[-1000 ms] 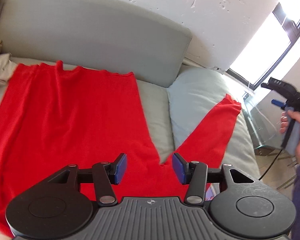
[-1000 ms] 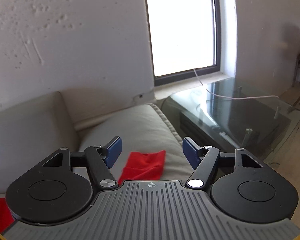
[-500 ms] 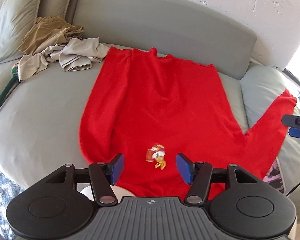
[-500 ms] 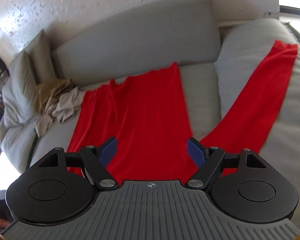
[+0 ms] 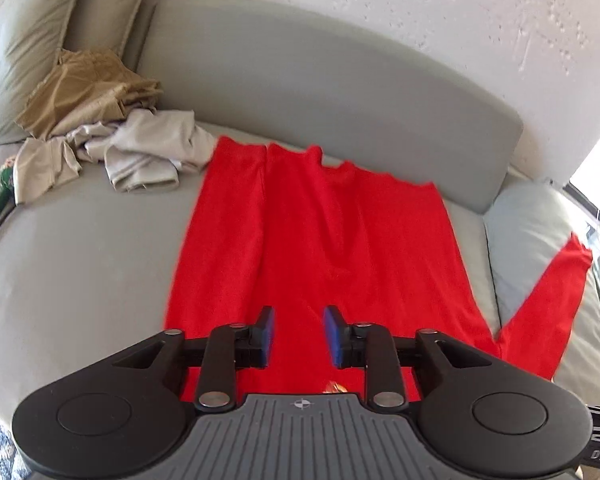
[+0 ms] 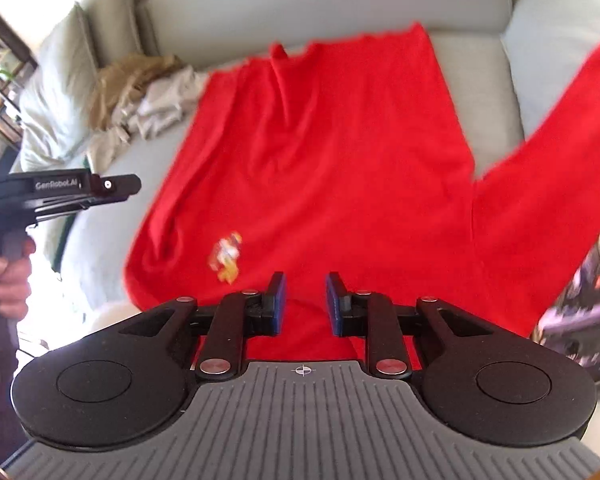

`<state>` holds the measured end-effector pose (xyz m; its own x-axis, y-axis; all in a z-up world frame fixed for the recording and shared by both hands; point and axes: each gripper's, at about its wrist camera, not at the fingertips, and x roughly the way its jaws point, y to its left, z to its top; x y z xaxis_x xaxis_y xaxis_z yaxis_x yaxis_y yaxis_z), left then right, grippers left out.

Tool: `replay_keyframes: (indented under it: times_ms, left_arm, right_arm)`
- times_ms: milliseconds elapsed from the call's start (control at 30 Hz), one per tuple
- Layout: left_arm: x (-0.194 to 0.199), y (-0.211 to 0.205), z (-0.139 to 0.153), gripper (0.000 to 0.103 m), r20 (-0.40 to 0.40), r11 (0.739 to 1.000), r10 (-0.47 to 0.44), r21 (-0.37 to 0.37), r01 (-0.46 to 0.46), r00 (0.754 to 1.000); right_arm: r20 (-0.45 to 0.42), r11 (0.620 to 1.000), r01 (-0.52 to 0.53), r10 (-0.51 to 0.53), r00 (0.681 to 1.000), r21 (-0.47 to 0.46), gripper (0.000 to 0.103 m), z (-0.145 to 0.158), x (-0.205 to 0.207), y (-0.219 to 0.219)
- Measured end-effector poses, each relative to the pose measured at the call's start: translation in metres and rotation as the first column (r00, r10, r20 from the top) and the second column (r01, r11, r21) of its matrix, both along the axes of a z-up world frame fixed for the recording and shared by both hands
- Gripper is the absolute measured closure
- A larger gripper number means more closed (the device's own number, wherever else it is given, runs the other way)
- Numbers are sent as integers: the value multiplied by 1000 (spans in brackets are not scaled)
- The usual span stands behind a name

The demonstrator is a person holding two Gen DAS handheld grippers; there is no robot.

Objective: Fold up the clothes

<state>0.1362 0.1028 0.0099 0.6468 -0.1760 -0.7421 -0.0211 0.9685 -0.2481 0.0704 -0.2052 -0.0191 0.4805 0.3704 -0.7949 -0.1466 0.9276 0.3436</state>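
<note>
A red long-sleeved shirt [image 5: 332, 240] lies flat on the grey sofa seat [image 5: 80, 248], front up, with a small cartoon print [image 6: 226, 256] on its chest. One sleeve [image 5: 548, 304] stretches out to the right over a pale pillow. My left gripper [image 5: 298, 334] hovers over the shirt's near part, its jaws closing with a gap still between the blue pads and nothing pinched. My right gripper [image 6: 303, 304] hangs over the near edge of the shirt, right of the print, its jaws also closing on nothing. In the right wrist view the left gripper [image 6: 80, 188] shows at the left, held by a hand.
A heap of tan and beige clothes [image 5: 100, 128] lies at the back left of the seat, below cushions [image 5: 20, 40]. The sofa backrest [image 5: 320, 80] runs behind the shirt. A pale pillow [image 5: 532, 232] sits at the right end, with a printed magazine [image 6: 580, 312] beside it.
The right gripper swung from the window down over the red shirt. The left gripper shifted left along the shirt and closer. Both pairs of jaws have narrowed.
</note>
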Motion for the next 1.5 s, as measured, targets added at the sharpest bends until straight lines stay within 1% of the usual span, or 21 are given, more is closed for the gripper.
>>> replay_keyframes:
  times_ms: [100, 167, 233, 300, 400, 467, 500, 600, 633, 667, 733, 867, 967, 1100, 1133, 1167, 1233, 1267, 1333, 1400, 1500]
  left_arm:
    - [6, 33, 21, 56, 66, 999, 18, -30, -16, 998]
    - [13, 51, 26, 40, 92, 998, 39, -52, -35, 995]
    - [30, 63, 21, 37, 98, 997, 51, -68, -45, 994]
    - [56, 77, 7, 40, 92, 996, 61, -67, -55, 994]
    - [99, 94, -25, 54, 76, 996, 66, -71, -61, 995]
    - [130, 104, -53, 75, 71, 994, 49, -106, -41, 996]
    - [145, 108, -67, 77, 73, 991, 37, -129, -27, 997]
    - [183, 116, -108, 75, 67, 991, 53, -130, -44, 996]
    - [193, 119, -121, 70, 55, 988, 71, -138, -63, 996]
    - [203, 123, -133, 66, 43, 986, 89, -147, -82, 995]
    - [219, 128, -153, 66, 31, 977, 104, -189, -97, 994]
    - [244, 122, -174, 66, 53, 973, 65, -227, -52, 996]
    - [261, 119, -176, 65, 78, 972, 87, -227, -67, 993]
    - [284, 125, -171, 65, 67, 963, 113, -252, -92, 991]
    - [289, 125, -168, 67, 60, 964, 117, -246, -99, 991]
    - [294, 126, -165, 74, 52, 965, 122, -240, -106, 991]
    - [302, 126, -160, 100, 17, 966, 123, -230, -115, 992]
    - [302, 123, -155, 100, 22, 972, 107, -214, -99, 994]
    - [297, 115, -145, 101, 46, 981, 60, -186, -51, 997]
    - [281, 112, -128, 101, 101, 984, 32, -178, -13, 994]
    - [251, 115, -93, 101, 214, 988, 29, -153, 4, 976]
  right_arm:
    - [113, 1000, 16, -18, 993, 22, 63, 43, 6, -4]
    - [175, 999, 19, -25, 984, 36, 54, 67, 13, -5]
    - [230, 999, 19, -26, 973, 33, 52, 88, 24, -1]
    - [262, 1000, 9, -11, 965, 10, 46, 98, 42, 9]
    - [292, 999, 26, -17, 956, -30, 44, 100, 71, 25]
    - [297, 999, 37, -33, 954, -8, 44, 96, 87, 33]
    - [295, 999, 41, -43, 955, 12, 44, 93, 93, 35]
    - [279, 997, 31, -51, 959, 75, 44, 76, 105, 38]
    - [273, 996, 27, -48, 961, 83, 44, 70, 108, 38]
    - [267, 996, 23, -46, 963, 87, 44, 64, 111, 39]
    - [266, 998, 28, -44, 963, 62, 44, 55, 114, 38]
    - [255, 997, 65, -76, 964, 52, 44, 43, 123, 26]
    - [235, 993, 103, -116, 965, 64, 44, 34, 130, 15]
    - [213, 991, 123, -133, 968, 60, 44, 23, 136, 10]
    - [207, 991, 123, -132, 969, 56, 44, 20, 136, 10]
    - [202, 991, 121, -130, 971, 56, 44, 18, 136, 10]
    - [192, 991, 118, -127, 973, 55, 44, 14, 137, 11]
    - [191, 991, 120, -128, 973, 56, 44, 13, 136, 11]
    - [189, 991, 122, -132, 973, 62, 44, 14, 134, 10]
    - [193, 990, 120, -132, 972, 73, 44, 17, 132, 9]
    - [208, 990, 115, -129, 969, 76, 44, 25, 126, 12]
